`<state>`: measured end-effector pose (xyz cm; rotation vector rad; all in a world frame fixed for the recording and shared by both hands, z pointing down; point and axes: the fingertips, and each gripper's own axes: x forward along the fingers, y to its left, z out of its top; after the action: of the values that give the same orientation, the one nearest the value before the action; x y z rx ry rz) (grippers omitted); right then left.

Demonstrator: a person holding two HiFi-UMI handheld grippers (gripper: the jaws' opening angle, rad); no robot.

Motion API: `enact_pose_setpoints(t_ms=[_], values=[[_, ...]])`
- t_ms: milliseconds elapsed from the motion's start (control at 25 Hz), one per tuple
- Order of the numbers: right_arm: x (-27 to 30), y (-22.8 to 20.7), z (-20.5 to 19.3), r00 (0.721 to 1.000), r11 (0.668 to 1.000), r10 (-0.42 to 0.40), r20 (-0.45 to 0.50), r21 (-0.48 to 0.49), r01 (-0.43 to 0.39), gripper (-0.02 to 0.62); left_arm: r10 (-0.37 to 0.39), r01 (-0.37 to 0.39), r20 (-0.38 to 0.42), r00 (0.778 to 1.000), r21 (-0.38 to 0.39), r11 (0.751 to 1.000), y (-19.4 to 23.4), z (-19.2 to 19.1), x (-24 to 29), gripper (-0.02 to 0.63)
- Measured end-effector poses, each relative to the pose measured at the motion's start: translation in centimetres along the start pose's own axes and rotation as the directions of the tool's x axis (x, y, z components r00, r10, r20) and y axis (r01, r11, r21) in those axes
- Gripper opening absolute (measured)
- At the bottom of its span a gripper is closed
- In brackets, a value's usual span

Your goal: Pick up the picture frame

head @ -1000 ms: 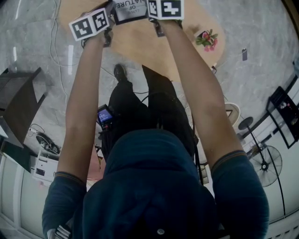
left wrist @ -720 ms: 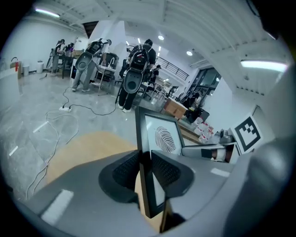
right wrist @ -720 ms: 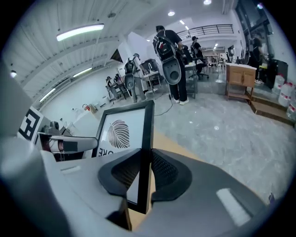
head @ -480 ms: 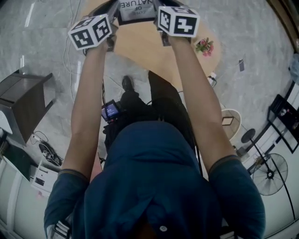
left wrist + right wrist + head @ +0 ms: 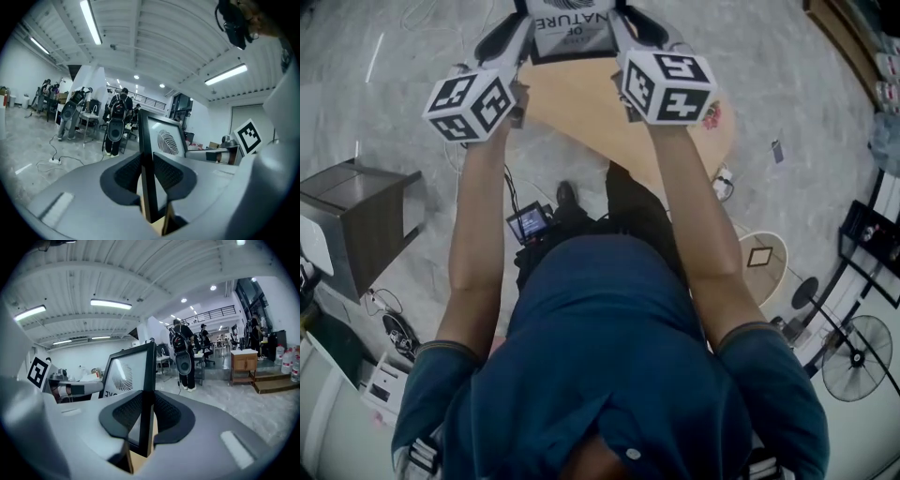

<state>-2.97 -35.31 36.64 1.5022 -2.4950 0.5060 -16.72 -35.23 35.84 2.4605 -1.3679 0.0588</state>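
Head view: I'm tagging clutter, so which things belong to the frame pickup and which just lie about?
Job: picture frame, left hand-held gripper, right hand-held gripper, both shut on its edges.
Lying about: wooden table, floor fan, dark cabinet.

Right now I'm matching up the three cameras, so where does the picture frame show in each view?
Head view: picture frame at top centre, with the wooden table below it in the picture.
Left gripper view: centre, its black edge pinched in the left claw.
Right gripper view: centre, its edge pinched in the right claw.
Shared landmark: the fingerprint print on its face, cut off at the head view's top edge.
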Motion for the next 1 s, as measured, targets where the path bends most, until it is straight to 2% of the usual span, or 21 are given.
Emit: enact_pose_setpoints(t_ms=[120,240,480,720,1000], values=[[-1.9,3.3,2.9,0.997,0.999,0.001,0.076,-0.044,0.002,0.081,-0.026,0.024,0.071,0.997,0.029,0.999,-0.2,3.1,-3.3,0.072],[-4.6,4.4,5.6,0.989,0.997,0.008,0.149,-0.083,0.004,0.081,-0.052,0.043,0.135,0.989,0.068,0.997,-2.1,5.8,-5.0,0.072],[-10.3,8.1,10.7,0.963,0.991,0.028,0.268,-0.137,0.009,0.083,-0.101,0.063,0.244,0.964,0.160,0.985,-5.4,11.6,-9.8,0.072],[-14.5,10.9,13.1,0.936,0.975,0.025,0.350,-0.213,0.054,0.081,-0.133,0.067,0.302,0.944,0.221,0.973,-7.8,14.1,-13.7,0.074],[-16.7,12.1,14.6,0.926,0.973,0.027,0.378,-0.223,0.063,0.081,-0.166,0.082,0.328,0.930,0.253,0.964,-9.2,15.9,-15.7,0.074]])
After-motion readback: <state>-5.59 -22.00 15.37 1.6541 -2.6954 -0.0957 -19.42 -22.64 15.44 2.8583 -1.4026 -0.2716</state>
